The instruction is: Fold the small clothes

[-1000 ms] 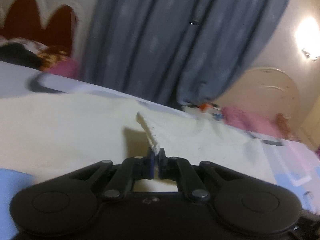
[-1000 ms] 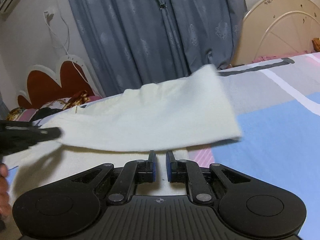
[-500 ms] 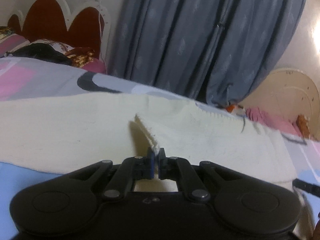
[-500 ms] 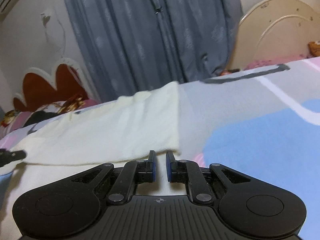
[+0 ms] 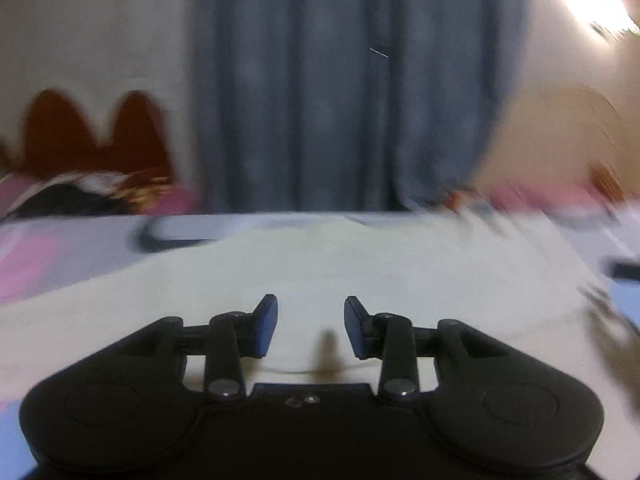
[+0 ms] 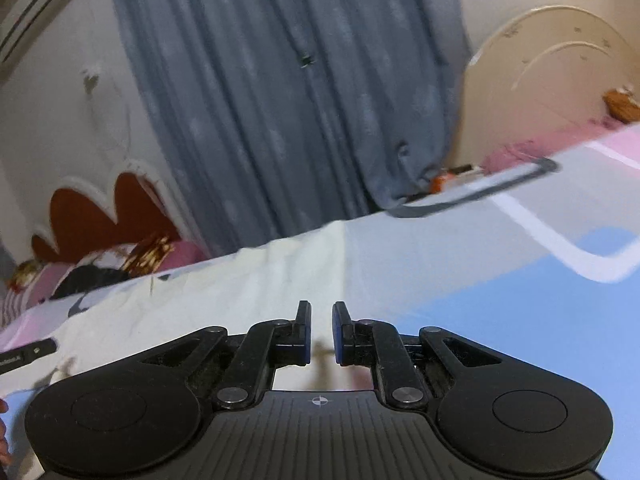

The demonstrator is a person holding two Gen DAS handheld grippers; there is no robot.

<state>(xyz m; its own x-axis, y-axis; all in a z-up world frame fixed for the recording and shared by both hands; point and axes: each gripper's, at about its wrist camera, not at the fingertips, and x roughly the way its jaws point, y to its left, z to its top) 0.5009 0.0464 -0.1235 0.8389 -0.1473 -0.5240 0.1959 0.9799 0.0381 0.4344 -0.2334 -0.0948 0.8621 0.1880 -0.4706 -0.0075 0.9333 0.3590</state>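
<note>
A cream-white garment [image 5: 320, 268] lies flat on the bed; it also shows in the right wrist view [image 6: 240, 292]. My left gripper [image 5: 310, 326] is open and empty, just above the cloth's near part. My right gripper [image 6: 321, 330] is a little open and empty, at the cloth's right edge. The tip of the left gripper [image 6: 28, 354] shows at the far left of the right wrist view. The left wrist view is blurred by motion.
The bed sheet [image 6: 500, 288] has blue, pink and grey patches. A red scalloped headboard [image 6: 100, 212] with pillows stands at the back left. Grey curtains [image 6: 288, 92] hang behind. A cream headboard [image 6: 552, 80] stands at the back right.
My left gripper has opened and let go of the cloth edge it pinched. The cloth now lies flat on the bed. The right gripper has opened slightly wider.
</note>
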